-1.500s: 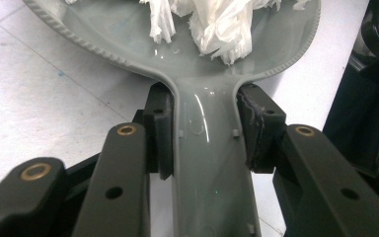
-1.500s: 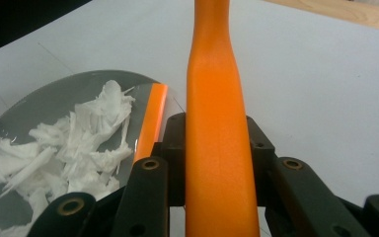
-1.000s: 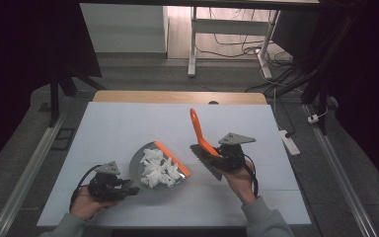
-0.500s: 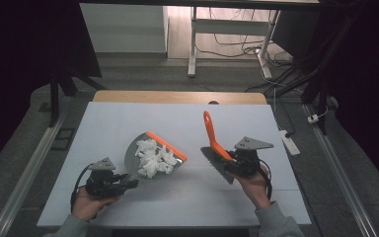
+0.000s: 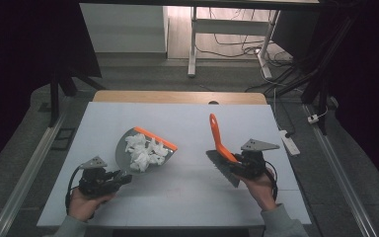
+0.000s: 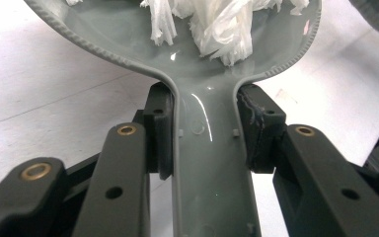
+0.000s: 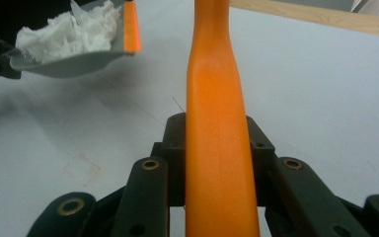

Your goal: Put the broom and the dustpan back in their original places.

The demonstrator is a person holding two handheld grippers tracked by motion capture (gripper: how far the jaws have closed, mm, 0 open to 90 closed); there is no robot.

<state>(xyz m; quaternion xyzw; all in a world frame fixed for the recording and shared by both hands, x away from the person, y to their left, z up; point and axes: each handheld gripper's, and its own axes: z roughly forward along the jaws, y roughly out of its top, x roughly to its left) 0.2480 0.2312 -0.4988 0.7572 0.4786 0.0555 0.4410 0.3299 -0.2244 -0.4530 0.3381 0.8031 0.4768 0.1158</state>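
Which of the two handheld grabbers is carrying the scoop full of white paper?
The left gripper: its jaws clamp the grey dustpan's handle, crumpled white paper piled inside. The right gripper grips the orange-handled brush instead.

Glossy grey plastic dustpan [image 6: 212, 148], apparently.

I work at a table [image 5: 187, 123] with a pale, flat top. A wooden strip [image 5: 177, 97] runs along its far edge, and a small dark notch [image 5: 213, 102] sits in the middle of that strip. Close up, the right gripper view shows a faint square mark [image 7: 81, 169] drawn on the surface. My dustpan [image 7: 74, 61] hangs clear of the top and throws a soft shadow on it. My brush [image 5: 222, 168] has its bristles low over the right side; I cannot tell whether they touch.
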